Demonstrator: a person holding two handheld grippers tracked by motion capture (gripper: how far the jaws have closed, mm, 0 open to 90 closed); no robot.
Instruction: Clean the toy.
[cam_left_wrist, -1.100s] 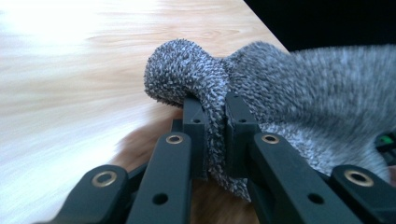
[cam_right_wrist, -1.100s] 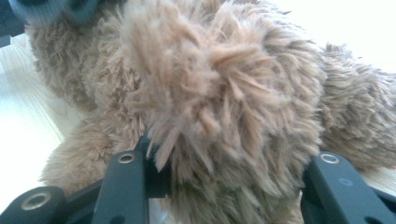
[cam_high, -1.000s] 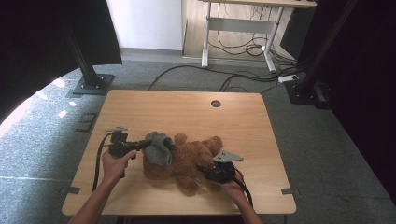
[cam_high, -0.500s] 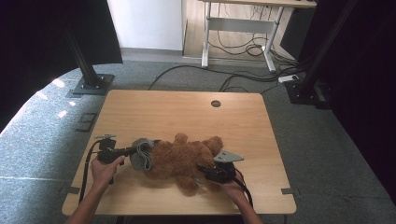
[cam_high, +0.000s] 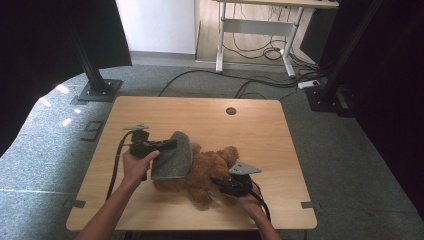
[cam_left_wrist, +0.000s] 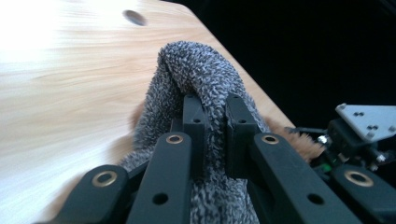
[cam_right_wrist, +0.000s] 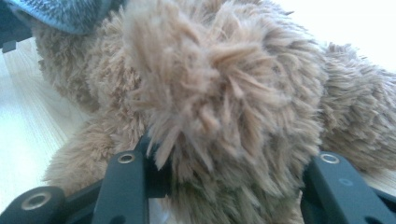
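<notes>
A brown teddy bear (cam_high: 212, 167) lies on the wooden table (cam_high: 225, 127). My left gripper (cam_high: 167, 145) is shut on a grey fluffy cloth (cam_high: 174, 157), which hangs as a flat sheet over the bear's left end. In the left gripper view its jaws (cam_left_wrist: 215, 116) pinch a fold of the cloth (cam_left_wrist: 196, 65). My right gripper (cam_high: 220, 186) sits at the bear's near side, shut on a furry limb. In the right gripper view the jaws (cam_right_wrist: 229, 182) clasp that limb of the bear (cam_right_wrist: 224, 93) from both sides, and the cloth (cam_right_wrist: 65, 11) shows at top left.
A round cable hole (cam_high: 230, 111) lies near the table's far edge. Black stand bases sit on the carpet at the far left (cam_high: 97, 92) and far right (cam_high: 325, 97). Cables (cam_high: 260, 82) run across the floor behind the table. The right gripper (cam_left_wrist: 359, 135) shows in the left gripper view.
The left gripper first drew the cloth leftward and low, then swung back right and up, so the cloth now hangs spread above the bear. The right gripper stayed put.
</notes>
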